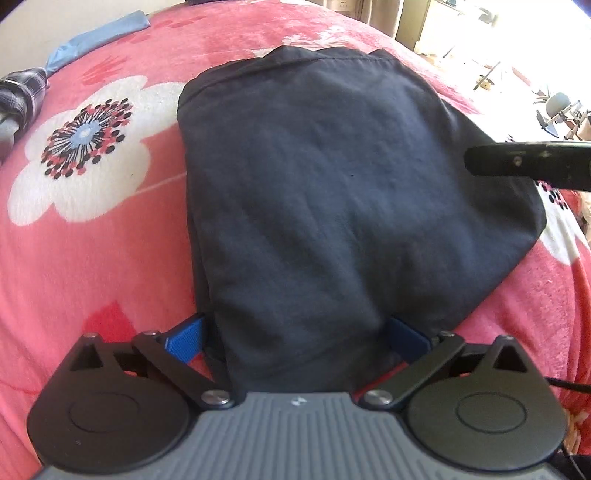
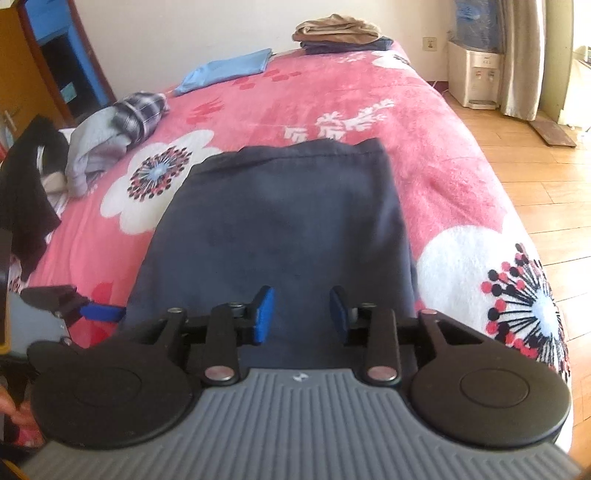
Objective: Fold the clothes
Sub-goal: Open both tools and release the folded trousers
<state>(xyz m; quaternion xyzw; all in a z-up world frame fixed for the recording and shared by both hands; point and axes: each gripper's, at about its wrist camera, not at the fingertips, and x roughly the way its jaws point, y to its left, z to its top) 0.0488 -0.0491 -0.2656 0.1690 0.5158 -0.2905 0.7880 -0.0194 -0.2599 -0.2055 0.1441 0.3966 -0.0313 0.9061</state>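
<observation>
A folded dark navy garment (image 2: 273,221) lies flat on the pink flowered blanket (image 2: 424,147), its near edge running under both grippers. The left gripper (image 1: 295,332) is spread wide astride that edge without pinching it, while the right gripper (image 2: 302,314) hangs part-open over the cloth, gripping nothing. Around it lie a plaid bundle (image 2: 136,110), a light blue cloth (image 2: 229,70), and a folded stack (image 2: 340,33) at the far end.
</observation>
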